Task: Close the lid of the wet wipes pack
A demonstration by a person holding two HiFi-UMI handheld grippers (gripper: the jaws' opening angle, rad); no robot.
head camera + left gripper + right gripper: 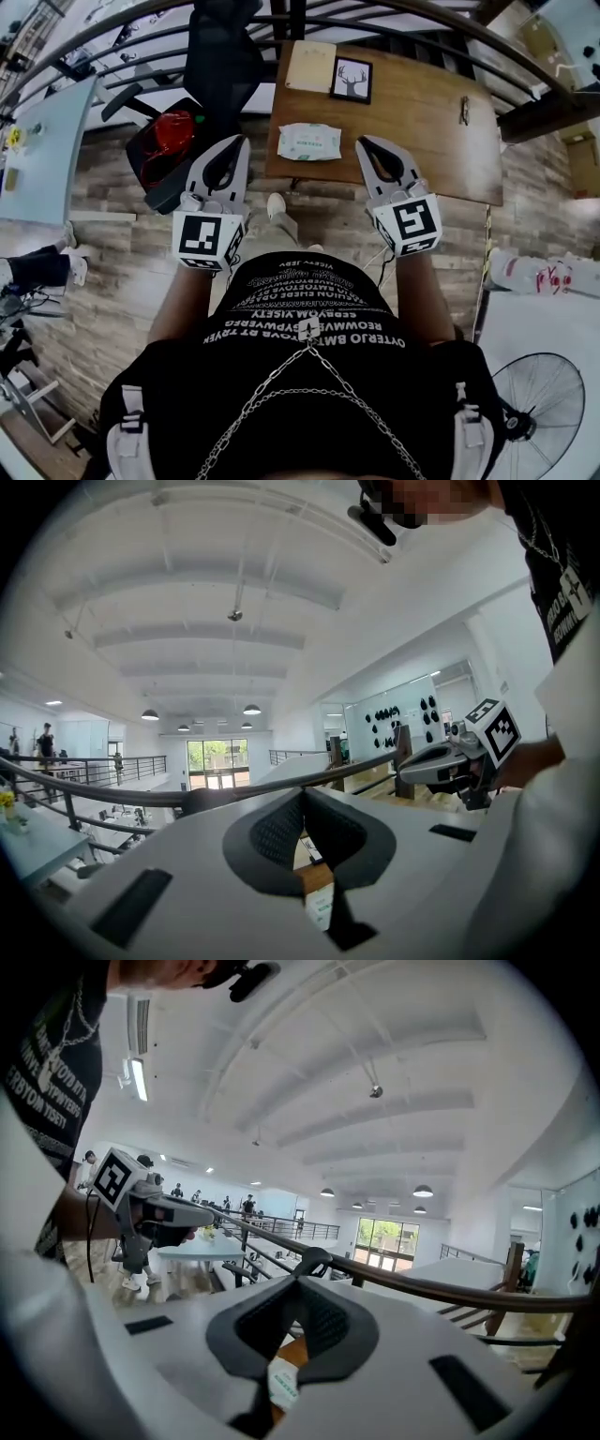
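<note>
Left gripper (236,142) and right gripper (366,143), both closed and empty, well apart from wet wipes pack (309,142) at near edge of table (422,122): approach slowly, or risk shoving pack off.

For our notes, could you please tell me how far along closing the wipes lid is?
Done: the wet wipes pack lies flat on the table, no raised flap visible, though the lid is too small to confirm. In hand: nothing; left gripper and right gripper are shut, empty, off it. Left: confirming closure.
</note>
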